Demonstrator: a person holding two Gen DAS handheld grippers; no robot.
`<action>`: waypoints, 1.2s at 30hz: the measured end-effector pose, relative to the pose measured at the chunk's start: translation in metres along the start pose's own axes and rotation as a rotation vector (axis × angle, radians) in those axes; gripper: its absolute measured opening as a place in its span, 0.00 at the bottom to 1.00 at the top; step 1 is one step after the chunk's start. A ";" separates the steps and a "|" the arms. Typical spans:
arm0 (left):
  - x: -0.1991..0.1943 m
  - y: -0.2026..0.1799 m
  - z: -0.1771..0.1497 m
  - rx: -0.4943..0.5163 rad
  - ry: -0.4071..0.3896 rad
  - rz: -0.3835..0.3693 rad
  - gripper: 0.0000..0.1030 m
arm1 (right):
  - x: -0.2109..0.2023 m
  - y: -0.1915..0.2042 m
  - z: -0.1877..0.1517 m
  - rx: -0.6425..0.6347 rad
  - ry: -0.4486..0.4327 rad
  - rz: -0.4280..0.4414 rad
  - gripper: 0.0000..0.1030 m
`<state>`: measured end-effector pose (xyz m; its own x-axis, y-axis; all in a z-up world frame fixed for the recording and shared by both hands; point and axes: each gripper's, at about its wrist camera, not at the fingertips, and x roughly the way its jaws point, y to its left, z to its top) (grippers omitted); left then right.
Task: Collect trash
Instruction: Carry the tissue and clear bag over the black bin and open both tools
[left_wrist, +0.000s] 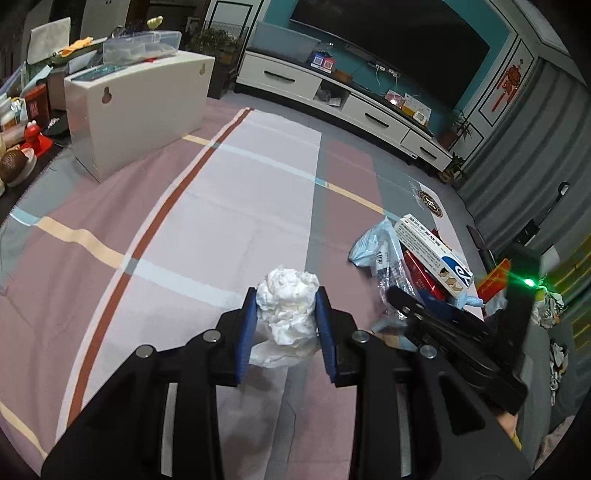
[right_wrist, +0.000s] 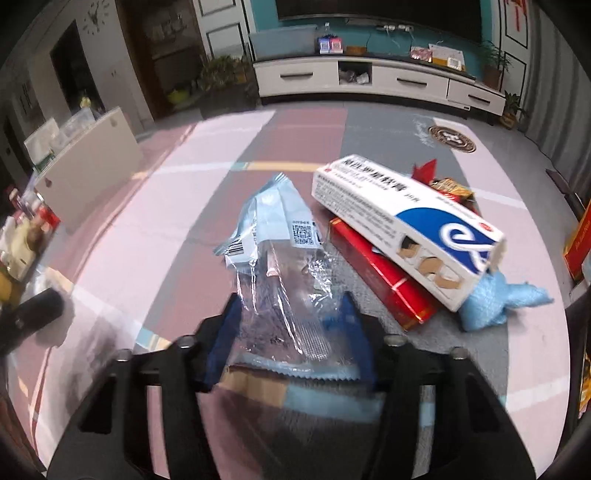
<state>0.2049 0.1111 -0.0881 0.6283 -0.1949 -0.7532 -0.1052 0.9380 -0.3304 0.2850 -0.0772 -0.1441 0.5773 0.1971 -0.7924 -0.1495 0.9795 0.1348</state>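
Observation:
My left gripper (left_wrist: 285, 299) is shut on a crumpled white tissue wad (left_wrist: 288, 302), blue pads pressed on both its sides, just above the striped cloth. My right gripper (right_wrist: 291, 314) is wide open around a clear and pale blue plastic wrapper (right_wrist: 275, 258) that lies between its pads on the cloth. Right of it is a trash pile: a white and blue medicine box (right_wrist: 402, 225) on a red box (right_wrist: 380, 280), a blue crumpled piece (right_wrist: 495, 299), small snack wrappers (right_wrist: 450, 188). The pile also shows in the left wrist view (left_wrist: 424, 254), with the right gripper (left_wrist: 399, 299) over it.
A white storage box (left_wrist: 140, 103) stands on the cloth at the far left, with cluttered items (left_wrist: 22, 129) beside it. A white TV cabinet (right_wrist: 376, 81) lines the far wall. A red-orange box (right_wrist: 578, 243) sits at the right edge.

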 end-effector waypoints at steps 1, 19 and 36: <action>0.000 0.000 0.000 -0.002 0.005 -0.005 0.30 | 0.002 0.000 0.001 -0.003 0.009 -0.007 0.37; -0.006 -0.027 -0.016 0.075 0.013 -0.032 0.30 | -0.126 -0.024 -0.052 0.020 -0.175 0.097 0.10; -0.025 -0.139 -0.073 0.364 0.039 -0.166 0.30 | -0.180 -0.121 -0.087 0.157 -0.291 0.050 0.10</action>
<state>0.1473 -0.0353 -0.0645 0.5829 -0.3567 -0.7301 0.2801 0.9316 -0.2315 0.1295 -0.2350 -0.0691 0.7810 0.2265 -0.5820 -0.0709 0.9581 0.2777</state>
